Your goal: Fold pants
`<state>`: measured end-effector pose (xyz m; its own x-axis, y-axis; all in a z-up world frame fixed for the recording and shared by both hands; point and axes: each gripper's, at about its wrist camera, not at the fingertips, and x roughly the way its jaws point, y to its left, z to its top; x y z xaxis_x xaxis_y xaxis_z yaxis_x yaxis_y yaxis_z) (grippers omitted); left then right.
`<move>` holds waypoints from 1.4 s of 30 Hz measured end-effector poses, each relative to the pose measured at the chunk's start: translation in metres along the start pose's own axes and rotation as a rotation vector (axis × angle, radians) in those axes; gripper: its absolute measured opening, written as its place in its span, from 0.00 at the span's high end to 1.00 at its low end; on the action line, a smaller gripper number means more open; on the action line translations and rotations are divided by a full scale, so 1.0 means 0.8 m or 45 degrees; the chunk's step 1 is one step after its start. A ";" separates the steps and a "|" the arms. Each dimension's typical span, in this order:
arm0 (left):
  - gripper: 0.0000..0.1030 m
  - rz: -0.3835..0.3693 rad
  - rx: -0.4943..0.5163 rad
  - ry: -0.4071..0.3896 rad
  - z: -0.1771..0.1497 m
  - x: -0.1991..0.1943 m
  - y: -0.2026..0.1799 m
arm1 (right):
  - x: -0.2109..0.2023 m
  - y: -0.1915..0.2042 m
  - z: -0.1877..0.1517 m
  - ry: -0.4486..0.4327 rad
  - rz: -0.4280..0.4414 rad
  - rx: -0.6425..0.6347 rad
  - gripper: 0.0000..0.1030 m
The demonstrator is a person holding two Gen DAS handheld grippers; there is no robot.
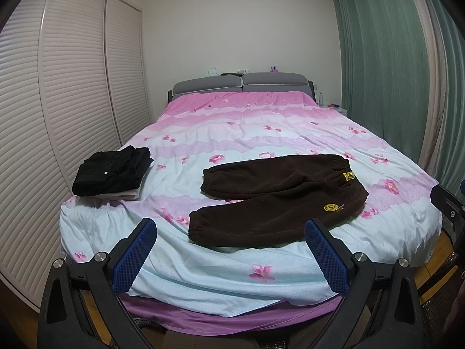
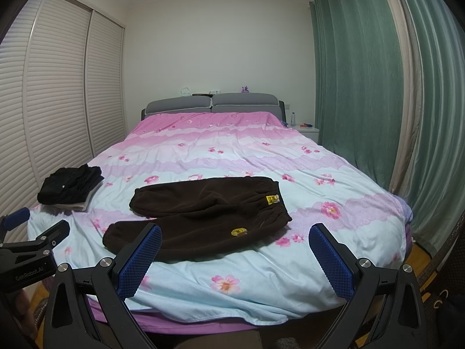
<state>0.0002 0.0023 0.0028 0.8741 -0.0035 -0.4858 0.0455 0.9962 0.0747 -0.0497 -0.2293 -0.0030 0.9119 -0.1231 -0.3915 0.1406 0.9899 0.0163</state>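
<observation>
A wide bed (image 1: 203,279) fills the room, its pink and pale blue flowered cover spread flat; slatted wardrobe doors (image 1: 58,87) run close along its left side, green curtains (image 1: 386,58) hang close along its right, and a grey headboard (image 1: 241,83) stands at the far end. Most of the cover is bare, with open room beyond the clothing and to its right.

Dark brown fleece pants (image 1: 279,200) lie flat near the foot edge, unfolded; the waistband is to the right with two yellow patches, and the two legs point left with a narrow gap between them, cuffs gathered. A stack of folded dark clothes (image 1: 112,173) sits well apart near the left edge.

The left gripper (image 1: 231,257) and the right gripper (image 2: 235,260) both hover at the foot of the bed, blue pads spread wide, holding nothing; neither touches the pants.
</observation>
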 end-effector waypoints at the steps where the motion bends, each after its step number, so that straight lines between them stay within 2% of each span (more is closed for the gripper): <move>1: 0.00 0.001 0.000 0.000 0.000 0.000 0.000 | 0.000 0.000 0.000 0.000 -0.001 0.000 0.01; 22: 0.00 0.001 0.019 -0.013 -0.003 -0.001 -0.006 | 0.000 -0.005 0.007 0.004 0.004 0.005 0.01; 28: 0.00 0.001 0.006 0.002 0.002 0.011 -0.008 | 0.014 -0.007 0.006 0.035 0.001 0.014 0.01; 32: 0.00 -0.002 0.033 -0.008 0.016 0.029 -0.020 | 0.035 -0.024 0.018 0.040 -0.019 0.039 0.01; 37: 0.00 -0.019 0.065 -0.061 0.051 0.064 -0.041 | 0.075 -0.052 0.053 0.001 -0.048 0.070 0.01; 42: 0.00 -0.049 0.070 -0.064 0.088 0.127 -0.061 | 0.143 -0.072 0.096 -0.006 -0.075 0.018 0.01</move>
<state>0.1209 -0.0526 0.0115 0.8943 -0.0472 -0.4450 0.1045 0.9890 0.1051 0.0757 -0.3057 0.0219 0.9036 -0.1816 -0.3880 0.1996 0.9799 0.0061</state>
